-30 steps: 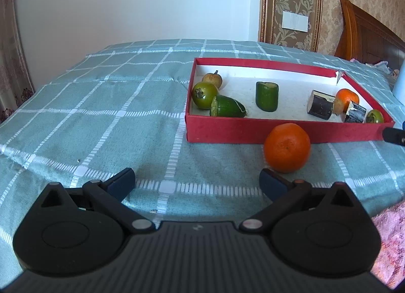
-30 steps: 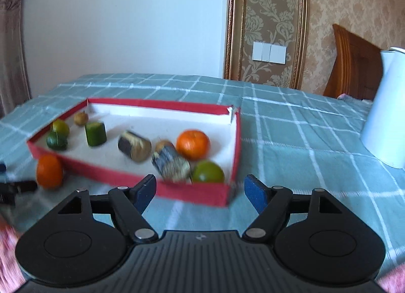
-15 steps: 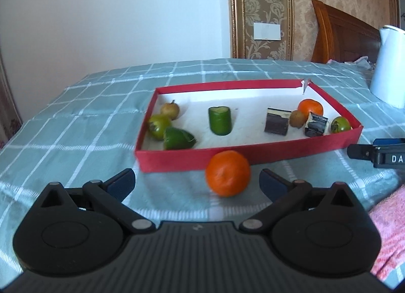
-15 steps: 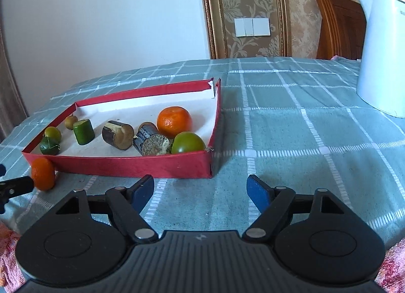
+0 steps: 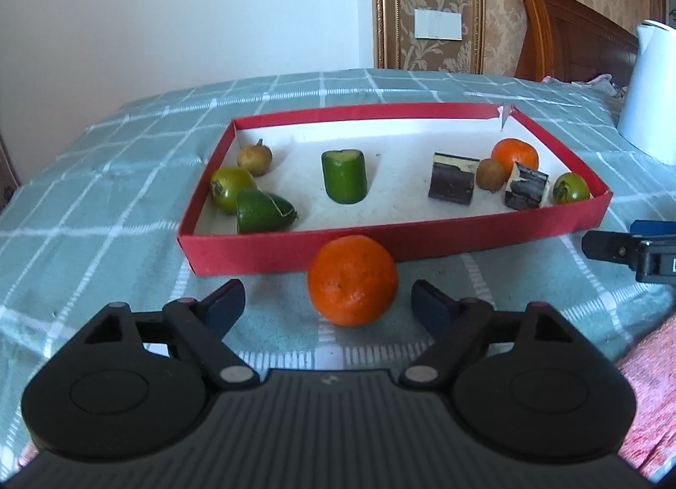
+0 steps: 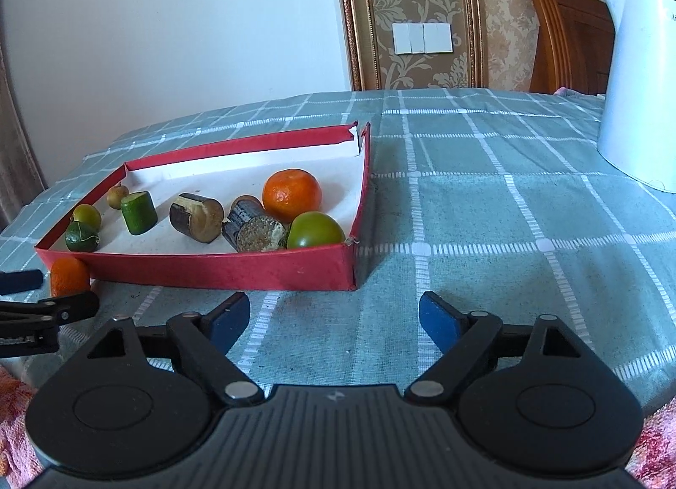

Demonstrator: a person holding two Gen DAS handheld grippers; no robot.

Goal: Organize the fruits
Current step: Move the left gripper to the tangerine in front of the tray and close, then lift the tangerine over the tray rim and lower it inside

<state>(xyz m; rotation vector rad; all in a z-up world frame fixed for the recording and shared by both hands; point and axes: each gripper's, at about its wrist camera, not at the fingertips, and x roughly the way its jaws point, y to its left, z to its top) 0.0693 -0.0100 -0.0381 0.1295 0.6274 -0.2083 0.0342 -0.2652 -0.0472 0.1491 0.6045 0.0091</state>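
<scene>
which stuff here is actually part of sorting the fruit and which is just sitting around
Part of the job:
- loose orange on the cloth, between the closing left gripper fingers, untouched
- red tray
- orange in tray
- green fruits
- cut green pieces
- dark cut pieces

Just lying about:
- white kettle
- checked tablecloth
- right gripper, opening, nothing between its fingers

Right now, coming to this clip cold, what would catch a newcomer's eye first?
The loose orange on the checked cloth, just outside the near wall of the red tray, sits between the fingers of the left tool, whose jaws are closing without touching it. Inside the tray, a second orange lies at the right end among green fruits and dark cut pieces.
</scene>
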